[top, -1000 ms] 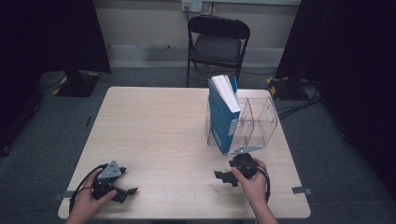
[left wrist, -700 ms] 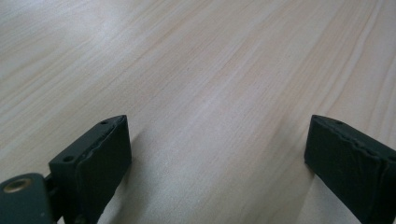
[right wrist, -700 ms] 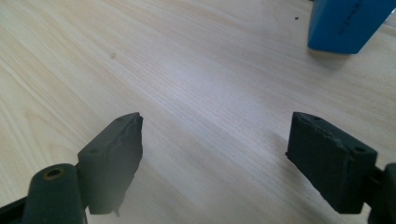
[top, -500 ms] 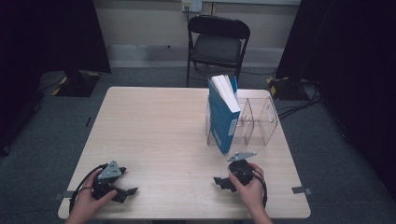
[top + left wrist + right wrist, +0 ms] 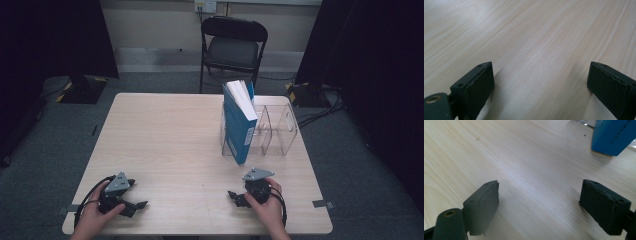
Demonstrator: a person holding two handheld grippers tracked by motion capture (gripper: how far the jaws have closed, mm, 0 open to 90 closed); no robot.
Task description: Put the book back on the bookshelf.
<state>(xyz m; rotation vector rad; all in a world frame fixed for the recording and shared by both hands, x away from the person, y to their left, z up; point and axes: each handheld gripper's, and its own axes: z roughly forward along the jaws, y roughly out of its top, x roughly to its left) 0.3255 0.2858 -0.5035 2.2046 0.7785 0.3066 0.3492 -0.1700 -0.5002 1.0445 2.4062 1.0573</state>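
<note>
Tall blue paperback book upright in the left slot of the clear acrylic file rack at the pale wooden table's far right. Left gripper and right gripper resting near the front edge, jaws spread, empty. Probably placement done; next, nothing beyond staying clear.

Left tool and right tool rest low, jaws spread wide.
</note>
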